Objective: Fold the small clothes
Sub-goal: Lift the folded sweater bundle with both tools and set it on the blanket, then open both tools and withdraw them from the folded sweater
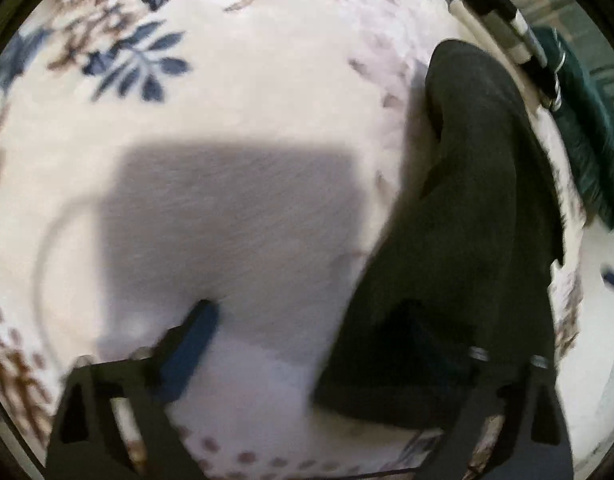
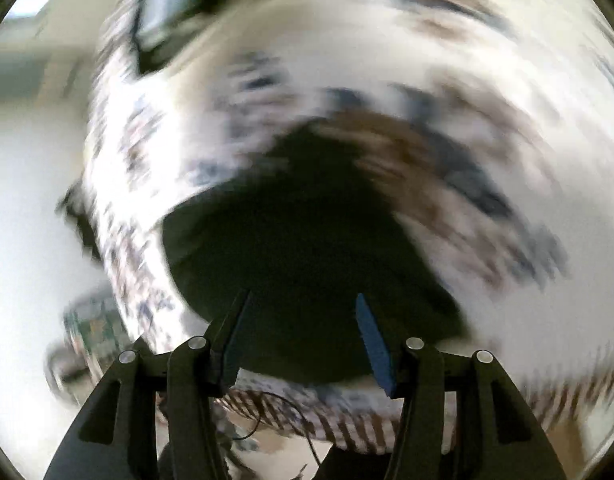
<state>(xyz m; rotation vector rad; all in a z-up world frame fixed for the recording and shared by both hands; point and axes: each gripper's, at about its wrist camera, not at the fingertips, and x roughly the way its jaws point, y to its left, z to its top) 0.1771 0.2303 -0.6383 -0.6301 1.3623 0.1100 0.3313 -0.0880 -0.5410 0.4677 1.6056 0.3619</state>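
Note:
A dark, nearly black small garment [image 1: 467,240] lies on a white floral bedspread [image 1: 247,100], stretching from the upper right down to the lower right of the left wrist view. My left gripper [image 1: 319,344] is open; its left blue-padded finger [image 1: 191,348] rests over the bedspread and its right finger is hidden by the dark cloth. In the blurred right wrist view the same dark garment [image 2: 303,232] lies just beyond my right gripper [image 2: 303,332], which is open with nothing between its fingers.
A dark teal cloth item [image 1: 587,140] and a black-and-white striped object [image 1: 503,12] lie at the bed's right edge. A dark boxy object [image 2: 175,4] sits at the far left of the bedspread [image 2: 387,60]. A thin cable [image 2: 291,412] hangs below the right gripper.

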